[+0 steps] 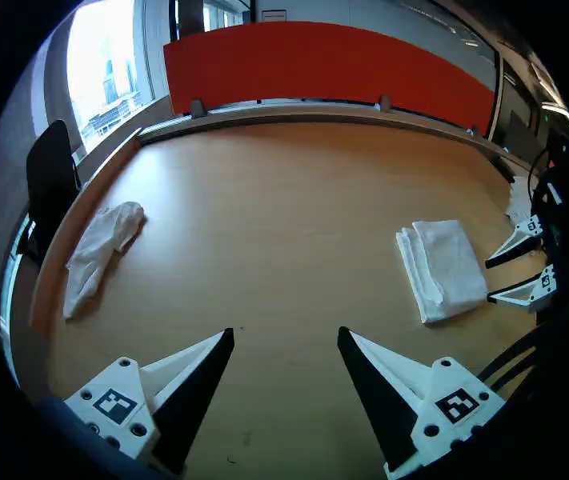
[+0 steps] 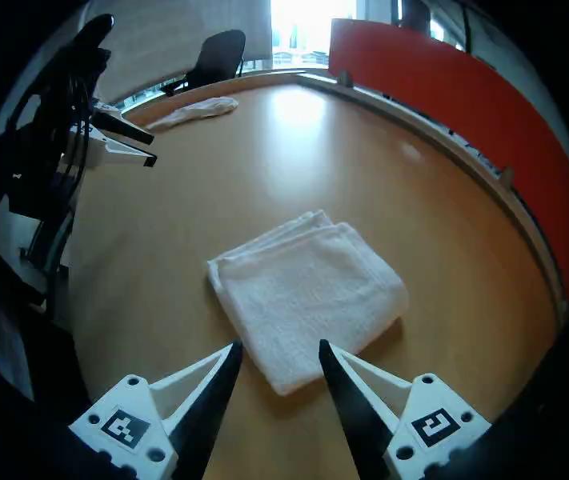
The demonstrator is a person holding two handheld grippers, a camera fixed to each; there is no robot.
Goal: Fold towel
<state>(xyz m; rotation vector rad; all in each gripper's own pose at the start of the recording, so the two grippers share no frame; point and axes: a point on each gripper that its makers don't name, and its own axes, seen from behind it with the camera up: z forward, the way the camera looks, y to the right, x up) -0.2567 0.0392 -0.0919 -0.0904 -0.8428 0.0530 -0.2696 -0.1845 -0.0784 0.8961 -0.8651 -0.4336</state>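
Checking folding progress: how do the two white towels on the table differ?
The folded towel is a neat layered rectangle; the crumpled towel is a loose, stretched heap. The folded towel lies before the right gripper; the crumpled towel lies near the table edge. Both are white.

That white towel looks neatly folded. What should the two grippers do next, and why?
Probably send the left gripper toward the crumpled towel, which lies unfolded near the edge of the table. The folded towel lies neat before the open right gripper, and both grippers hold nothing.
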